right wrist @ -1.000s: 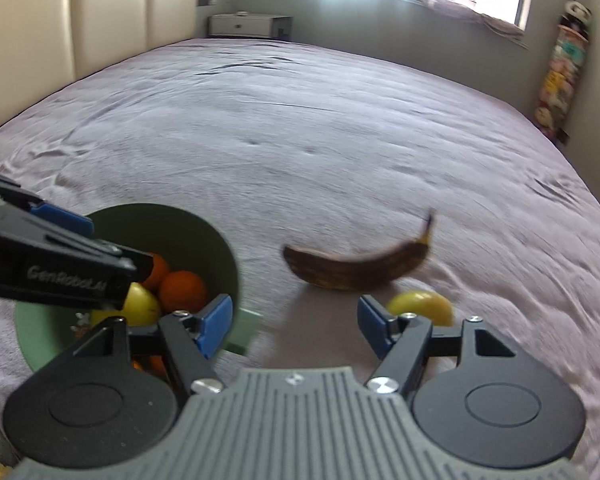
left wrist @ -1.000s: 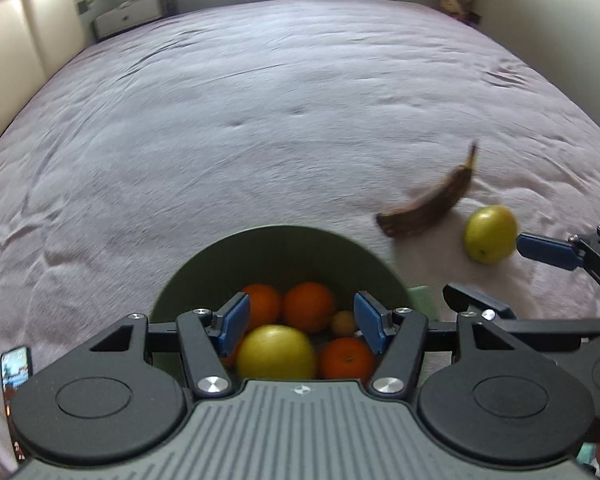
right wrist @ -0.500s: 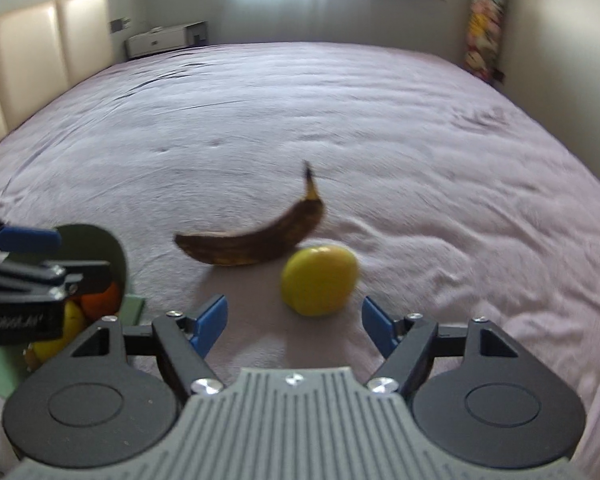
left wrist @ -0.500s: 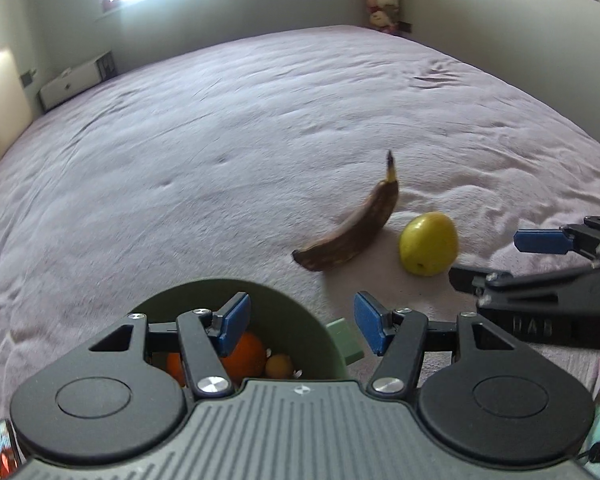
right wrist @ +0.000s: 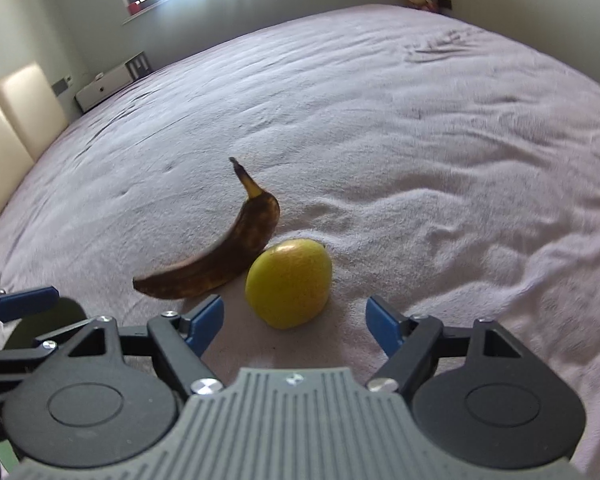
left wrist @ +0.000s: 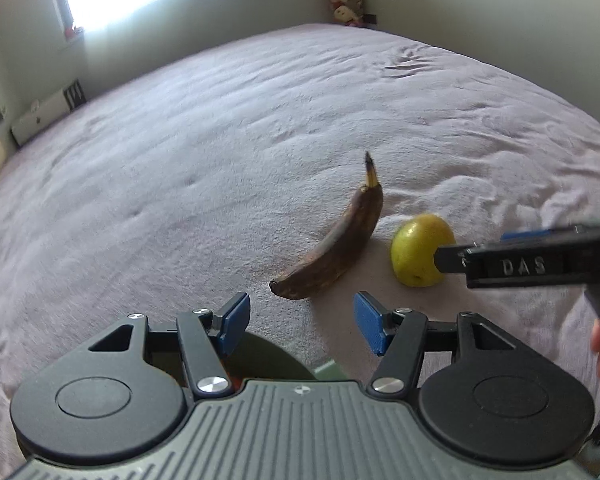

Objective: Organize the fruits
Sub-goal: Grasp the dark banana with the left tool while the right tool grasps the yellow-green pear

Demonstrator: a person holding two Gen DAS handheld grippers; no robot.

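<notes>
Right gripper (right wrist: 294,322): fingers spread wide, nothing between them. The yellow apple (right wrist: 289,283) sits just ahead of the gap, roughly centred, not yet touched by either pad. In the left wrist view the same gripper comes in from the right edge, 1 fingertip overlapping the apple (left wrist: 414,254); contact cannot be confirmed from that angle.

Left gripper (left wrist: 300,326): fingers open, empty, hovering over the near rim of the green bowl (left wrist: 274,362). Bowl contents are almost entirely hidden by the gripper body here.

Fruit positions: apple and overripe brown banana (right wrist: 220,252) lie on the mauve bedspread (right wrist: 420,140), just beside each other; whether they touch I cannot tell. The banana's stem points away from the cameras, its blunt end towards the bowl. Both are still outside the bowl.

Judged step: right gripper approaching the apple for pickup, then transfer to the bowl. 2 fruits remain.

Notes for doing it well:
- Advance until the pads straddle the apple's widest part, not its near face; closing early would likely squeeze it forward and out.
- Left finger must pass between apple and banana. The gap looks narrow, so come in slightly from the right or expect to nudge the banana.
- Bed is soft: pressing down will sink the apple and tilt it. Keep the fingers level, close gently, lift straight up.
- Keep the left gripper clear of the bowl mouth for the drop.
</notes>
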